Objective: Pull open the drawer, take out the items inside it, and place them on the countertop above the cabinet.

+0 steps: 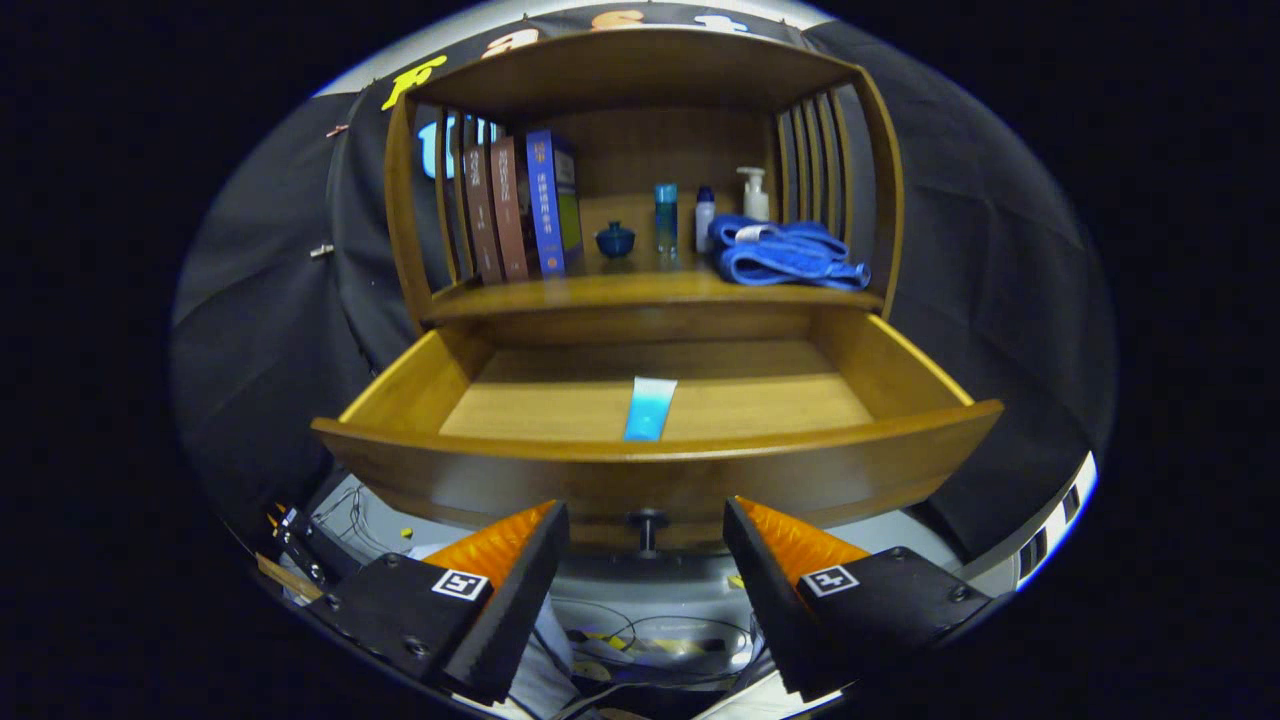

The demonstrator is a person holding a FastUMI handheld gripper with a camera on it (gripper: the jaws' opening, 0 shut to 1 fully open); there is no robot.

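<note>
Gripper view puts your gripper (646,515) just in front of the drawer (660,470), with its two orange-faced fingers (505,545) spread wide and pinching nothing. The small dark knob (647,522) on the drawer's front panel sits in the gap between the fingertips, touched by neither.

You have the drawer pulled well out of the wooden cabinet (640,180). One item lies on the drawer's floor: a flat blue-and-white tube (650,408), near the front wall and about midway across, pointing front to back. The front wall stands between your fingers and the tube, hiding its near end.

Above the drawer, the countertop (620,290) already carries things. Toward its left stand three upright books (520,205), two brown and one blue; their spines bear writing too small for you to read. Right of the books sit a small dark blue lidded jar (615,240), a tall teal bottle (666,218), a smaller white bottle with a dark cap (705,218) and a white pump bottle (755,195). A folded blue towel (785,255) fills the countertop's right end. Bare wood shows along the countertop's front edge, ahead of the jar and bottles.

Below the drawer, cables (640,640) lie loose on a pale surface.
</note>
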